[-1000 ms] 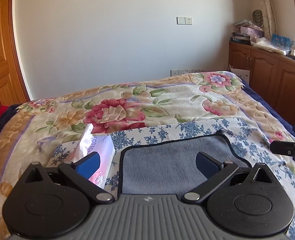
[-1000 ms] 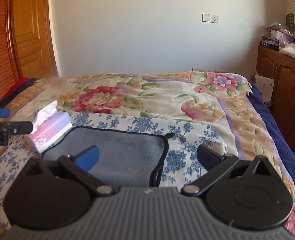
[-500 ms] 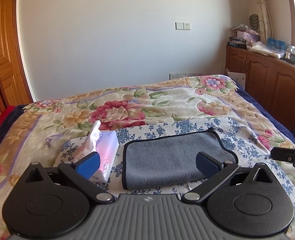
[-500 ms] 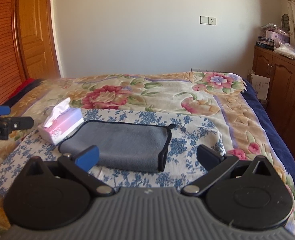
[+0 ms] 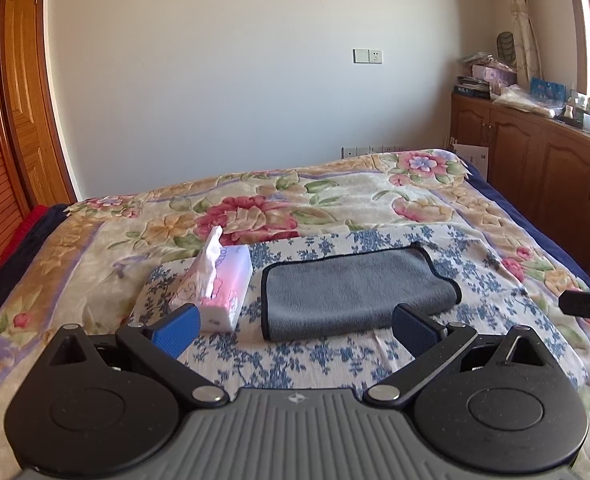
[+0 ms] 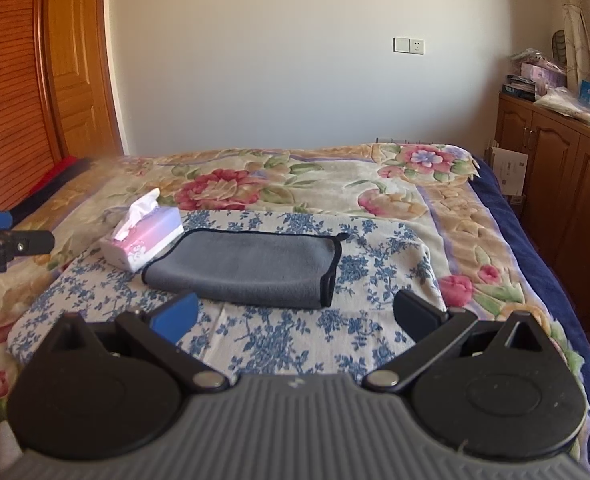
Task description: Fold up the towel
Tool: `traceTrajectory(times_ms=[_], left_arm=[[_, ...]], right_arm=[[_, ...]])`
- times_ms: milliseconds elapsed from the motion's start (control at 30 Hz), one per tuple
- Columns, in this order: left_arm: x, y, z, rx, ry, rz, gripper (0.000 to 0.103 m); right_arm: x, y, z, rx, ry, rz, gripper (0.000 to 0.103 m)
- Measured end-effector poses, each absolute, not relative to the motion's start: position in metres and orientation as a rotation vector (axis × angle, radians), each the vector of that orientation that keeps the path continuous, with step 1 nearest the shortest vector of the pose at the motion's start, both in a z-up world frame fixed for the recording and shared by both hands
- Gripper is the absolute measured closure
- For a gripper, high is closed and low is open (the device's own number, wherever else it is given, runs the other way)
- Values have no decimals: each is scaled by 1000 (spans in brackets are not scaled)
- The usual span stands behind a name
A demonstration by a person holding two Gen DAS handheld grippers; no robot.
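- Grey microfibre with a black hem: the towel (image 5: 355, 294) lies folded into a flat oblong on the blue-flowered cloth (image 5: 319, 356) spread over the floral bedspread (image 5: 335, 196), its doubled end showing at the right side in the right wrist view (image 6: 251, 266).
- Compared with a second ago, both cameras have drawn back: the towel then filled the space between the fingers, and now it sits well ahead of them, with printed cloth showing between it and the fingertips.
- My reading is that the fold is done or nearly so, and the tools are retreating rather than setting up another grasp.
- Left gripper (image 5: 295, 330): jaws spread wide, nothing between them, held apart from the towel.
- Right gripper (image 6: 297, 316): likewise wide and empty, clear of the fabric; each tool's tip shows at the edge of the other's view.
- Just beside the towel's left end stands a pink tissue box (image 5: 225, 292), a white tissue (image 5: 211, 256) standing up out of its slot; whether box and towel touch I cannot tell.
- Further off, the wooden cabinet (image 5: 535, 152) along the right wall carries boxes and bags too small to name.
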State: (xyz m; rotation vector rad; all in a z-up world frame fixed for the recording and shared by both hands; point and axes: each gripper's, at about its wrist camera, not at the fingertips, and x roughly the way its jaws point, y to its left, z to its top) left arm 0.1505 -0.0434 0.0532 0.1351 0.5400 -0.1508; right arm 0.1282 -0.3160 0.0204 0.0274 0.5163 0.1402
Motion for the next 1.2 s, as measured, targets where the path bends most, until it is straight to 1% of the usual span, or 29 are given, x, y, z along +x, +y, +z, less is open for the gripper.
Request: traceTrajectory(times_ms=[367,667,1200], left_arm=[[114,-28,49,111,540,-139,0],[91,-19,31,116,557,-128,0],[58,-5,15,99,498,-73,0]], right_arm=[[97,-317,28,27,495,127,0],[74,-306,19,-13,489,138,0],[48,-295,-6,10,486,135,0]])
